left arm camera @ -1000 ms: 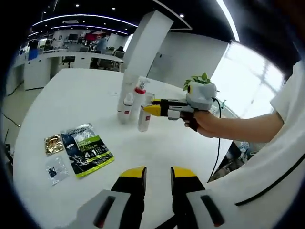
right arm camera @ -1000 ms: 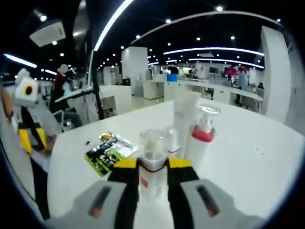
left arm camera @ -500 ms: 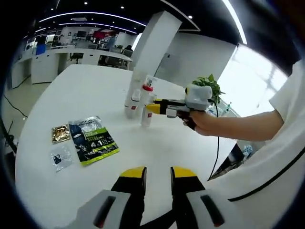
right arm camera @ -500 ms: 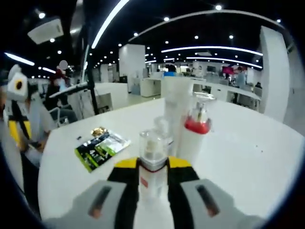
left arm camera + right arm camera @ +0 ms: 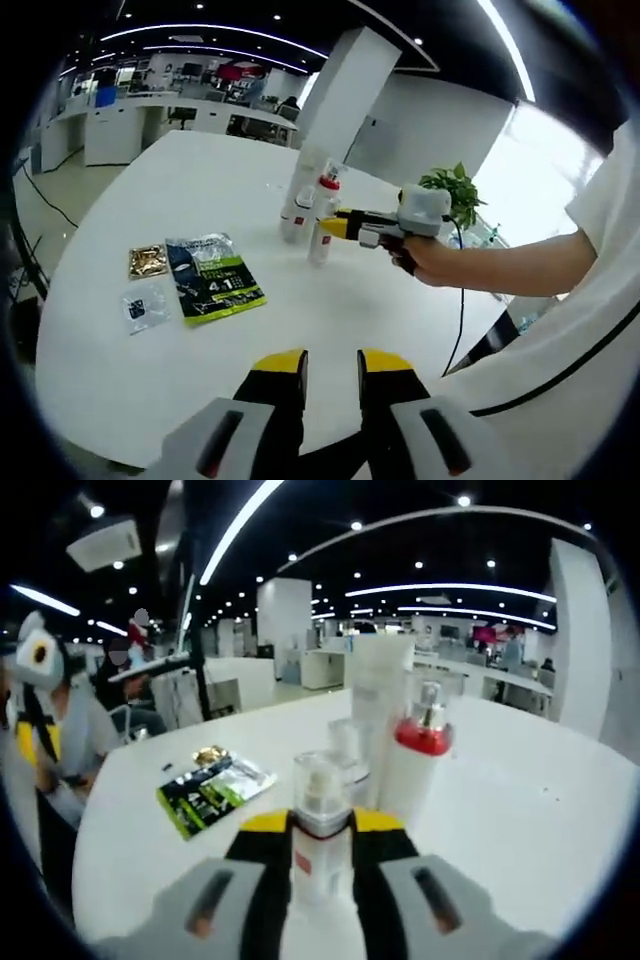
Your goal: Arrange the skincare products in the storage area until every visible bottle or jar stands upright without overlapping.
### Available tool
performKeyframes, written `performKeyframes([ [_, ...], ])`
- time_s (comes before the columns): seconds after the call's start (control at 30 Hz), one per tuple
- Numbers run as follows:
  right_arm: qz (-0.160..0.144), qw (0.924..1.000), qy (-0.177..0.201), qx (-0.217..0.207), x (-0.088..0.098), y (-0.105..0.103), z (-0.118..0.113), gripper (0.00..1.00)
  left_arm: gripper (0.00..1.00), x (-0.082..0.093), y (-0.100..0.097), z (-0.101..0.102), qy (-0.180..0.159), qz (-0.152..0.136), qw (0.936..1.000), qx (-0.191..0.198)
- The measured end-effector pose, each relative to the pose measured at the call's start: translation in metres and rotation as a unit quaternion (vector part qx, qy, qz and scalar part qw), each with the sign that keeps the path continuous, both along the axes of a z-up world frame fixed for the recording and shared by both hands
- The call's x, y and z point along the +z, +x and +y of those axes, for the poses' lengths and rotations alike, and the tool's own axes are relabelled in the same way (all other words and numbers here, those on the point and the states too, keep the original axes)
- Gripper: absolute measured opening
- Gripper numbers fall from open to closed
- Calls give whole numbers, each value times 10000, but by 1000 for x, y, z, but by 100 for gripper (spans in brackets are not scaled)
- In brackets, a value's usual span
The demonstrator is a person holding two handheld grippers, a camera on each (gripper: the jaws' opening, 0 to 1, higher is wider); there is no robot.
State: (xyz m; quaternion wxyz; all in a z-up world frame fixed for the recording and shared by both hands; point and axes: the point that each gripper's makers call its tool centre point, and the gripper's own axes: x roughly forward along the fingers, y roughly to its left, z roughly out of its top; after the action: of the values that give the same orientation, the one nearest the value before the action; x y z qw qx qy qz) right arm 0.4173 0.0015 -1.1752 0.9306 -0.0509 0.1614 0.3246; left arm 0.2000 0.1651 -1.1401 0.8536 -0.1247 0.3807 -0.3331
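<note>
A clear-capped bottle [image 5: 320,825] is pinched upright in the right claw [image 5: 321,832], just in front of the red-collared pump bottle [image 5: 414,765] on the counter [image 5: 520,810]. Beside that pump bottle a white tube [image 5: 378,705] and a small bottle [image 5: 348,755] stand upright. Release appears to be left. The left claw [image 5: 331,364] is slightly spread, empty, far from it; sachets [image 5: 213,277] lie flat apart

white short sleeve [image 5: 600,215] with dark piping; grey gripper bodies, yellow-topped black jaws; black cable [image 5: 461,300] trailing.
</note>
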Motion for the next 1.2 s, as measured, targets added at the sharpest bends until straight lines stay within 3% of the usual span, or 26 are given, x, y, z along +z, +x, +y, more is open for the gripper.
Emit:
performKeyframes([
  [0.47,146,9997,-171,-54,-6,2,-3,22,20,-5,-2,16,-171,61,9989,443],
  [0.5,338,9990,-279,-69,-13,0,-5,22,20,-6,-1,18,-187,65,9986,497],
  [0.63,547,9973,-465,-131,-21,-5,-7,29,20,-3,1,24,-268,53,9975,651],
  [0.9,778,9944,-719,-53,-30,-11,0,29,20,-1,9,46,-391,64,9952,890],
  [0.93,952,9906,-983,18,-37,-14,-4,29,20,2,13,54,-429,42,9944,960],
  [1.13,1290,9862,-1027,-148,-40,-23,-11,29,20,6,19,66,-565,-1,9920,1129],
  [1.2,1426,9820,-1236,-108,-46,-28,-15,29,20,6,21,69,-610,-5,9911,1185],
])
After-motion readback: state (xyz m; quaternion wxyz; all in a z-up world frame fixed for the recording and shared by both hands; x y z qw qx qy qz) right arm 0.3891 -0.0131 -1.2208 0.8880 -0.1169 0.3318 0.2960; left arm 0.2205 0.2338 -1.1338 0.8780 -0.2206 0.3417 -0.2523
